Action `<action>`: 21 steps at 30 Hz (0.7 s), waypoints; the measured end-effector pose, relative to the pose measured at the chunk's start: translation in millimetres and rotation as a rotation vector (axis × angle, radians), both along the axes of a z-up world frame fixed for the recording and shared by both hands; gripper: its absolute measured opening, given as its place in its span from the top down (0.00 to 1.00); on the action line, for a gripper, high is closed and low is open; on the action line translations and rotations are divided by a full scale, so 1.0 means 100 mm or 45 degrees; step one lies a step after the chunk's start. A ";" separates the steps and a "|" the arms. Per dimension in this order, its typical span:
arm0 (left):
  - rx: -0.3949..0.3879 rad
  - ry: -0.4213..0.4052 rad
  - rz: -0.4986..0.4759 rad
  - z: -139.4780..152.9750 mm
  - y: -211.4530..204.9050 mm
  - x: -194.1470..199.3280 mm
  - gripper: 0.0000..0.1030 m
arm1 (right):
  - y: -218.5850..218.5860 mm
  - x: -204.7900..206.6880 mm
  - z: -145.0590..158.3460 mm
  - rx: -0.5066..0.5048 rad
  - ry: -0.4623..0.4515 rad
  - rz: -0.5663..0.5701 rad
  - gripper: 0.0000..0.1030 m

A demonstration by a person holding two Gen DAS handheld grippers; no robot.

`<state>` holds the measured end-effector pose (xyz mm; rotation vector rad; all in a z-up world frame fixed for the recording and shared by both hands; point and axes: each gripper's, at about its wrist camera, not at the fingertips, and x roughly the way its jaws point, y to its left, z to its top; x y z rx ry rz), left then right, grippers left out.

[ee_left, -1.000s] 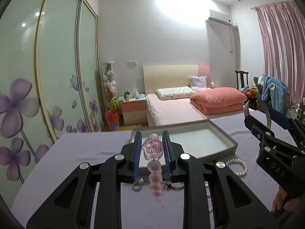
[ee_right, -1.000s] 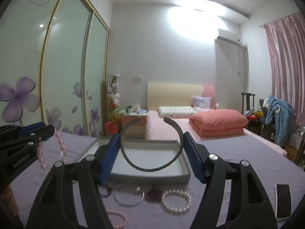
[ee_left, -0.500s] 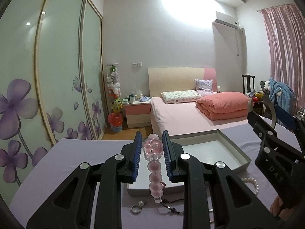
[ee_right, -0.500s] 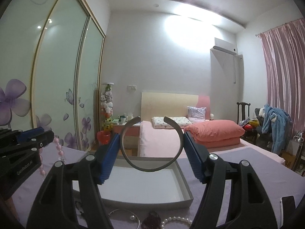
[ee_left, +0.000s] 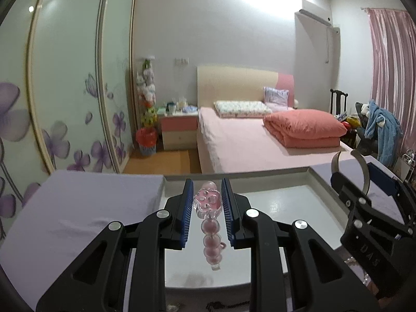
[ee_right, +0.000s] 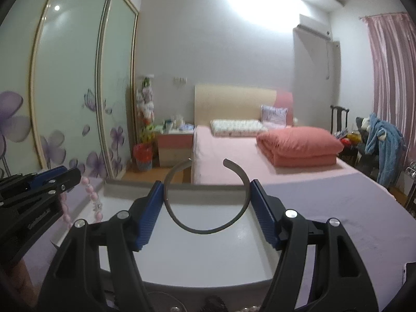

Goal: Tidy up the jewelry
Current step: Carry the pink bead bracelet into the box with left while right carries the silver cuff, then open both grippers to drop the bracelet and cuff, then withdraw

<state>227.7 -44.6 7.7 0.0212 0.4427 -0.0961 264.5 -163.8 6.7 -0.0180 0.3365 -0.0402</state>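
Bracelets are hanging in both tools right now, each one over the tray. My left tool (ee_left: pixel 207 205) is pinching a pink bead bracelet (ee_left: pixel 210 230) by its flower-shaped charm, blue pads squeezed in on either side, and the rest of the beads are dangling down over the white floor of the gray tray (ee_left: pixel 293 202). From the right wrist view that same strand (ee_right: pixel 93 200) is drooping just past the tray's left wall.

My right tool (ee_right: pixel 207 200) is gripping a dark open bangle (ee_right: pixel 205 230), pads pressing on its outer curve, with the gap in the bangle pointing away from me. It's hovering above the tray (ee_right: pixel 182 186) too, not touching the bottom as far as I can tell.

Tray is sitting on the tabletop (ee_left: pixel 78 208), which is wearing a lavender cloth. Pearl beads (ee_right: pixel 251 309) and some darker pieces are peeking in at the bottom edge, too cropped to make out properly.
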 end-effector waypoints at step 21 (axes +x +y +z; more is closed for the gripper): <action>-0.129 0.057 0.080 0.12 0.49 0.26 0.63 | -0.33 0.26 -0.22 0.162 0.212 0.007 0.22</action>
